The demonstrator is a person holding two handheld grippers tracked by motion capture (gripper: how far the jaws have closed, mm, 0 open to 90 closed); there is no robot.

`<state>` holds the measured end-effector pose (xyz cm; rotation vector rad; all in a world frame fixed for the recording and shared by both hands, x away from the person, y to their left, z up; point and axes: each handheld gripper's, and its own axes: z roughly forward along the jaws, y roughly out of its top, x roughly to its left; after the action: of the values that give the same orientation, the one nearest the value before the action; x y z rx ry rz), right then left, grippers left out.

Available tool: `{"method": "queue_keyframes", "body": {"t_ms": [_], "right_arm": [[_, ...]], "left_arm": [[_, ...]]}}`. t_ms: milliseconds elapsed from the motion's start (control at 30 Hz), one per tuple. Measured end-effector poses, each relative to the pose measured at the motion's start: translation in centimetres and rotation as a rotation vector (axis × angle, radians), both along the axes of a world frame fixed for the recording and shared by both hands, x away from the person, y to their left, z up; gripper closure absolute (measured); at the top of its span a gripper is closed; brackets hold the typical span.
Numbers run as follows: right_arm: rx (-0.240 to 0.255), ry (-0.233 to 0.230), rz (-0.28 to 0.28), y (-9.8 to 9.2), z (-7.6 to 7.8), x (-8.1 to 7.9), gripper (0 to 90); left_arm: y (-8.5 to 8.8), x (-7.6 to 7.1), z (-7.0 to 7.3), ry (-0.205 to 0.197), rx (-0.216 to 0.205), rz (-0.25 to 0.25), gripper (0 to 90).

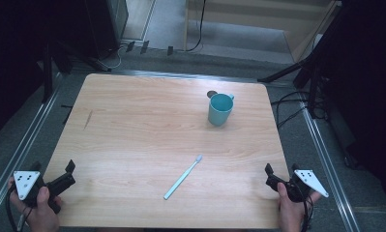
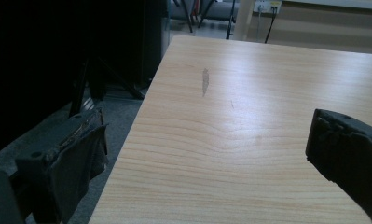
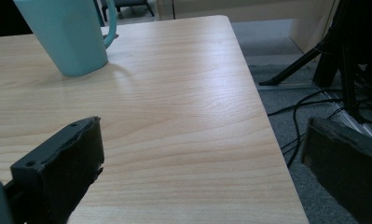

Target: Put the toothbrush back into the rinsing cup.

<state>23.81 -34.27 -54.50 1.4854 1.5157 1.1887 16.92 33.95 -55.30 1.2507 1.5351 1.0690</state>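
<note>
Nothing started: toothbrush (image 1: 183, 177) lies loose near the table's (image 1: 132, 121) front edge, teal cup (image 1: 220, 109) upright toward the far right corner; left gripper (image 1: 65, 176) and right gripper (image 1: 280, 175) wait at the front corners, jaws wide, empty.

I can't read any writing, number or brand anywhere on what I see. The teal mug (image 1: 220, 109) at the far right of my table (image 1: 132, 121) has a plain wall in both the high view and my right gripper view, with no print on the side facing me. The toothbrush (image 1: 183, 177) lying near the middle is too small for me to tell whether its handle bears a mark. The grey plates on my left gripper (image 1: 58, 183) and right gripper (image 1: 281, 176) carry only a few dark dots, perhaps holes, not letters.
</note>
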Motion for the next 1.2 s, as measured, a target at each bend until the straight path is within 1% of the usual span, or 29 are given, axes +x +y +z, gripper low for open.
{"method": "queue_keyframes", "body": {"t_ms": [133,167,233,267,300,367,400,433,500,567,600,633,667,700,733,767,800,833,867,900,933,967,1000,1033,1067,1100,1133,1167,1200], "right_arm": [[-0.008,0.004,-0.013,0.1,0.0,0.0,0.1],[-0.02,0.012,-0.039,0.1,0.0,0.1,5.4],[-0.017,0.019,-0.069,0.2,0.0,0.1,12.0],[-0.017,0.019,-0.069,0.2,0.0,0.1,12.0],[-0.01,0.018,-0.102,0.1,0.0,0.2,17.3],[0.004,0.04,-0.108,-0.1,0.0,0.3,29.1],[0.0,0.047,-0.123,-0.1,0.0,0.4,36.9],[-0.004,0.055,-0.119,-0.1,0.0,0.4,45.5],[-0.032,0.076,-0.084,0.2,0.2,0.6,55.5],[-0.079,0.099,-0.018,0.8,0.7,1.0,63.6],[-0.079,0.099,-0.018,0.8,0.7,1.0,63.6],[-0.106,0.119,0.012,1.2,1.1,1.3,66.2],[-0.138,0.165,0.095,2.0,2.0,2.2,69.6],[-0.138,0.165,0.095,2.0,2.0,2.2,69.6],[-0.179,0.237,0.149,3.0,2.8,3.3,70.5],[-0.179,0.237,0.149,3.0,2.8,3.3,70.5],[-0.286,0.312,0.181,4.3,3.9,4.4,73.2],[-0.286,0.312,0.181,4.3,3.9,4.4,73.2],[-0.315,0.339,0.189,4.7,4.3,4.8,74.3],[-0.316,0.384,0.216,5.2,4.9,5.4,76.1],[-0.306,0.409,0.23,5.5,5.2,5.8,77.3],[-0.313,0.449,0.238,6.0,5.7,6.3,80.6],[-0.333,0.474,0.235,6.4,6.0,6.5,82.8],[-0.373,0.52,0.233,7.0,6.5,6.9,85.0],[-0.385,0.54,0.235,7.4,6.8,7.1,87.0],[-0.39,0.565,0.249,8.0,7.2,7.3,89.8],[-0.359,0.582,0.32,9.0,8.0,7.5,90.0],[-0.359,0.582,0.32,9.0,8.0,7.5,90.0],[-0.351,0.586,0.353,9.5,8.2,7.5,90.0]], "left_arm": [[0.0,0.0,0.0,0.0,-0.003,-0.001,0.0],[0.1,0.0,0.0,-0.002,-0.008,-0.008,0.0],[0.1,0.0,0.0,-0.001,-0.016,-0.013,0.0],[0.1,0.0,0.0,-0.001,-0.016,-0.013,0.0],[0.2,0.0,0.0,-0.005,-0.023,-0.012,0.0],[0.3,0.0,0.0,-0.006,-0.026,-0.015,0.0],[0.3,0.0,0.0,-0.007,-0.028,-0.016,0.0],[0.3,0.0,0.0,-0.006,-0.03,-0.017,0.0],[0.3,0.0,0.0,-0.007,-0.035,-0.017,0.0],[0.3,0.0,0.0,-0.005,-0.036,-0.018,0.0],[0.3,0.0,0.0,-0.005,-0.036,-0.018,0.0],[0.3,0.0,0.0,-0.004,-0.033,-0.019,0.0],[0.2,0.1,0.0,-0.002,-0.028,-0.02,0.0],[0.2,0.1,0.0,-0.002,-0.028,-0.02,0.0],[0.2,0.1,0.0,-0.002,-0.026,-0.021,0.0],[0.2,0.1,0.0,-0.001,-0.024,-0.023,0.0],[0.2,0.1,0.0,0.001,-0.022,-0.025,0.0],[0.2,0.1,0.0,0.001,-0.022,-0.025,0.0],[0.2,0.1,0.0,0.0,-0.024,-0.025,0.0],[0.2,0.1,0.0,0.001,-0.026,-0.026,0.0],[0.3,0.1,0.0,0.002,-0.027,-0.027,0.0],[0.3,0.1,0.0,0.0,-0.029,-0.026,0.0],[0.3,0.1,0.0,0.001,-0.028,-0.027,0.0],[0.3,0.1,0.0,0.001,-0.028,-0.027,0.0],[0.2,0.1,0.0,0.0,-0.029,-0.024,0.0],[0.2,0.1,0.0,0.004,-0.024,-0.024,0.0],[0.2,0.1,0.0,0.005,-0.022,-0.025,0.0],[0.2,0.1,0.0,0.006,-0.018,-0.026,0.0],[0.1,0.1,0.0,0.006,-0.014,-0.024,0.0]]}}
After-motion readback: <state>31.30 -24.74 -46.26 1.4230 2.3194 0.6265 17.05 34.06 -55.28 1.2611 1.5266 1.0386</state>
